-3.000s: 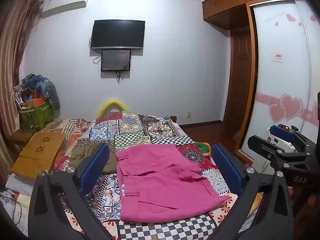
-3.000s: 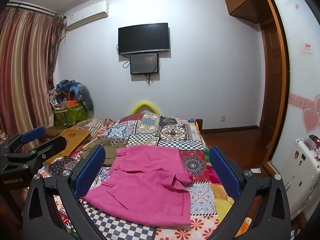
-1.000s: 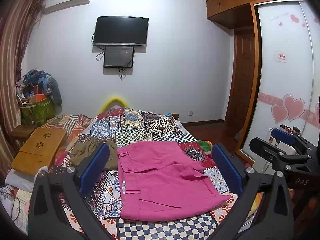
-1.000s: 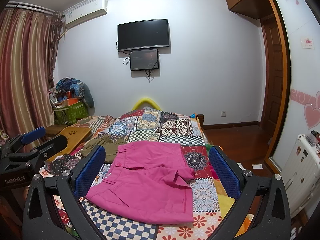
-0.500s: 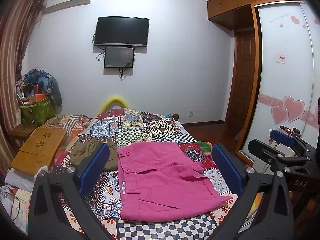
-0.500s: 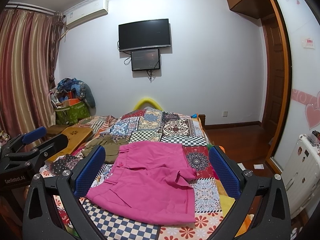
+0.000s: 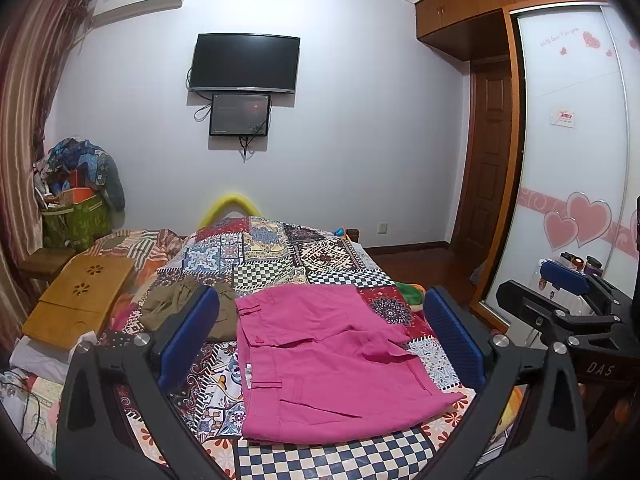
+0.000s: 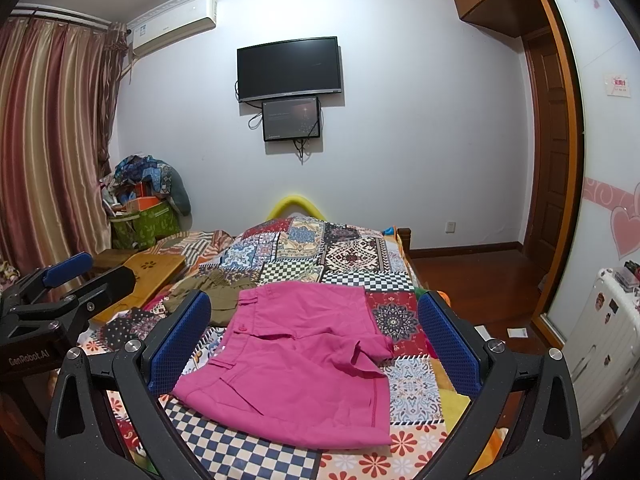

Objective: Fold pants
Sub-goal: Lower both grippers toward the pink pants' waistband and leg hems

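Our left gripper [image 7: 320, 344] has its blue-padded fingers [image 7: 188, 336] spread wide and holds nothing; our right gripper [image 8: 316, 344] is spread equally wide and empty, touching nothing. The pink pants [image 7: 328, 360] lie folded on the patchwork bedspread [image 7: 280, 256], beside an olive garment [image 7: 176, 308]. We read "GenRobot.AI" on the left gripper's body and "DAS" on the right's.

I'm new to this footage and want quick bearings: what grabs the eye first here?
The bright pink pants lie spread flat in the middle of the patchwork bedspread, an olive garment bunched to their left. Both grippers, left and right, hang open above them, holding nothing.
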